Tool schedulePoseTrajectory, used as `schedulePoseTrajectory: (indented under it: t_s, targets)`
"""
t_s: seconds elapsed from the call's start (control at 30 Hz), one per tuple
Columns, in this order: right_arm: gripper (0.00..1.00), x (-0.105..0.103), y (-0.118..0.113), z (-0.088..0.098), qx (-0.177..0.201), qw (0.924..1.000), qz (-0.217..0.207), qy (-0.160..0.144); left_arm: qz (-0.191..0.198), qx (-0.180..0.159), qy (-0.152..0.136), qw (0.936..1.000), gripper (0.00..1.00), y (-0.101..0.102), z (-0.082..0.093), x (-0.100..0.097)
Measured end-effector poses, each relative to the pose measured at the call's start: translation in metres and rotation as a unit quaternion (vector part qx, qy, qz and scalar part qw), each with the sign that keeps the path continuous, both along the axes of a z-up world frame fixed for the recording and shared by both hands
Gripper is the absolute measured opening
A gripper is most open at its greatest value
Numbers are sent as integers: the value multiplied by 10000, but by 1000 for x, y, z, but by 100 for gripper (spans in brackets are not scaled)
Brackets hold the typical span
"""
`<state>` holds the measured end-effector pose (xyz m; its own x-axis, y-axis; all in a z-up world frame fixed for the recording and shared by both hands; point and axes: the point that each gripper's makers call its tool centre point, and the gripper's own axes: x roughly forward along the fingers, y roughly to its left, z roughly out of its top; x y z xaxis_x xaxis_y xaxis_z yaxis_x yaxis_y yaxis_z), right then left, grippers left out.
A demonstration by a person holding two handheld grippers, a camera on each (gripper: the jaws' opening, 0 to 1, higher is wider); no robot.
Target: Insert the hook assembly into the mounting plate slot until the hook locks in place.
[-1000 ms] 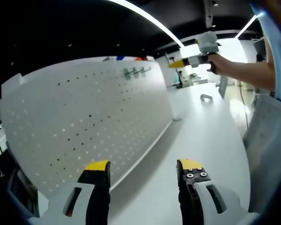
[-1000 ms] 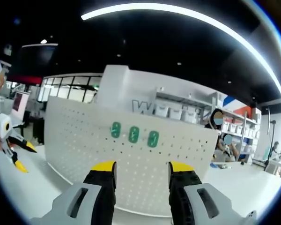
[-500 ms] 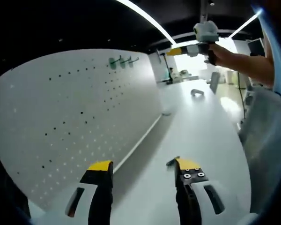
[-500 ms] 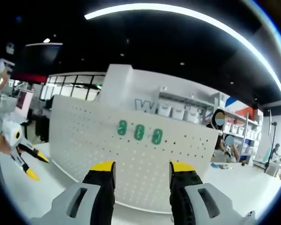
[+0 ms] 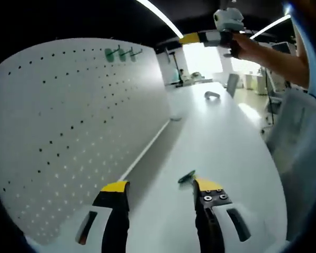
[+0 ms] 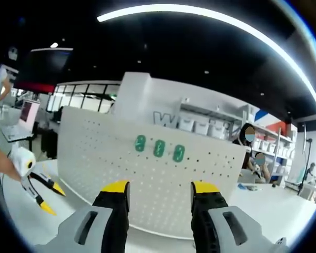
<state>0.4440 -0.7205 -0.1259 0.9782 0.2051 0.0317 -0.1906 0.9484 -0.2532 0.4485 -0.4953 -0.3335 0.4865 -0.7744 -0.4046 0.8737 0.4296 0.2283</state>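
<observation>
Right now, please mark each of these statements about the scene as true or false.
1. Three green hooks hang on the white pegboard. True.
2. The left gripper is shut on a hook. False: its jaws stand apart and hold nothing.
3. A small green piece lies on the white table just ahead of the left gripper. True.
4. The right gripper is pressed against the pegboard. False: it is open and clear of the board.
5. The pegboard lies flat on the table. False: it stands upright.
</observation>
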Motion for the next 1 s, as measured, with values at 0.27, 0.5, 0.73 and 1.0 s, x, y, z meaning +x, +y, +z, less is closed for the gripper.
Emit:
schedulePoseTrajectory:
  t_s: [0.27,0.5,0.73,1.0]
  targets:
    - [46,1,-1,-5,-10,10000,1,60,-173,125,129,9997,45,-14,-19,3]
    - [46,3,0,-9,-38,9999,13,96,-292,212,256,9990,42,-24,-35,8]
    - [46,4,-4,-16,-67,9998,-33,182,-461,289,300,9981,39,-34,-47,11]
    - [46,6,-4,-20,-121,9996,-51,240,-645,351,393,9965,34,-45,-62,12]
